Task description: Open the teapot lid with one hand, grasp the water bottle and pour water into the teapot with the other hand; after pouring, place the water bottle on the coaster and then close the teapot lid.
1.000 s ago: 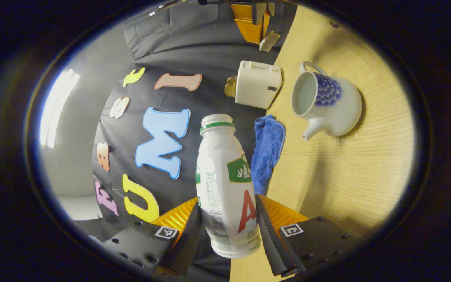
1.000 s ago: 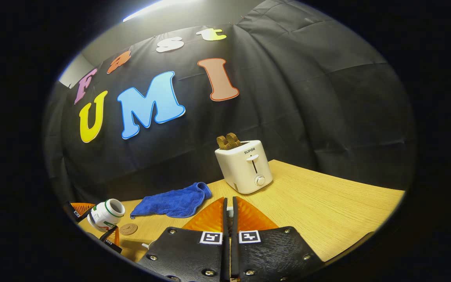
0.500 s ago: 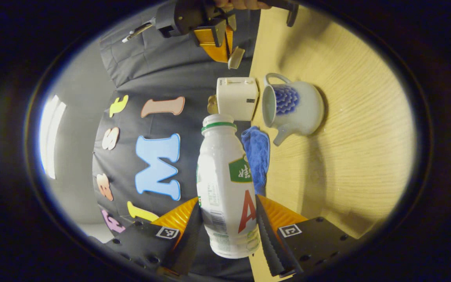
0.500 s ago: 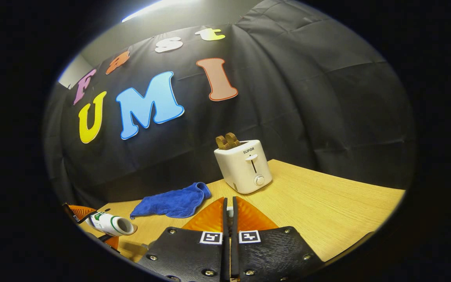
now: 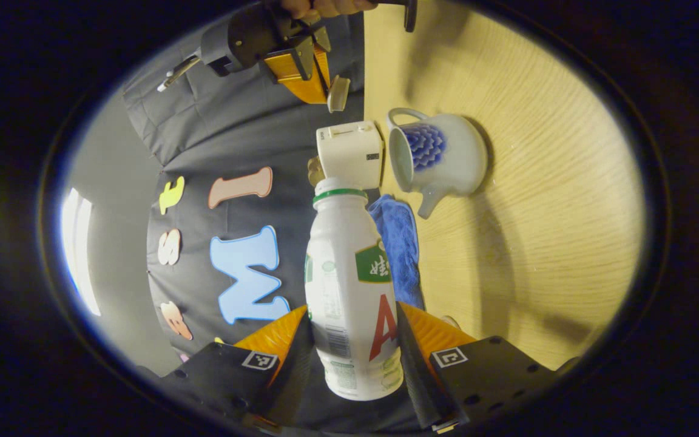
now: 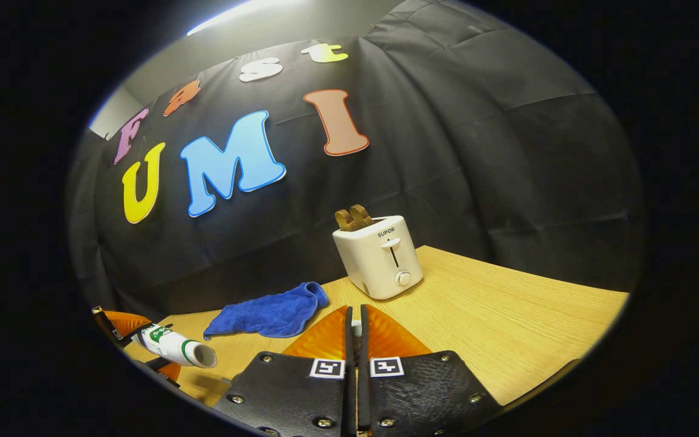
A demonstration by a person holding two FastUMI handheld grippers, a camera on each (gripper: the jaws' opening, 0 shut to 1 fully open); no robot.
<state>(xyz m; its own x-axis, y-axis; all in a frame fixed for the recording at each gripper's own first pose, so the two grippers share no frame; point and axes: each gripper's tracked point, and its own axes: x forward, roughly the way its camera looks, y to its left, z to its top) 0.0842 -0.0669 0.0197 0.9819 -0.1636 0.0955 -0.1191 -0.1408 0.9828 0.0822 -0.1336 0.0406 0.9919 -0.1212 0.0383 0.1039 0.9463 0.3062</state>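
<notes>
The left gripper (image 5: 352, 340) is seen clamped on the lower body of the water bottle (image 5: 349, 285), one finger pressed to each side, while the right gripper (image 6: 355, 328), its fingers closed on the small knob of the teapot lid (image 5: 338, 93), is held up and clear of the pot. The bottle is judged to be light, thin-walled plastic with a slick printed sleeve (a squeeze too hard could dent it), so the wide lower body is taken as the sensible hold. Its long axis is laid nearly level over the table (image 5: 537, 200), the uncapped mouth pointed toward the teapot (image 5: 437, 155), which stands open on the wood, well short of the bottle's mouth. A blue cloth (image 6: 267, 315) and a toaster (image 6: 380, 258) are seen behind.
</notes>
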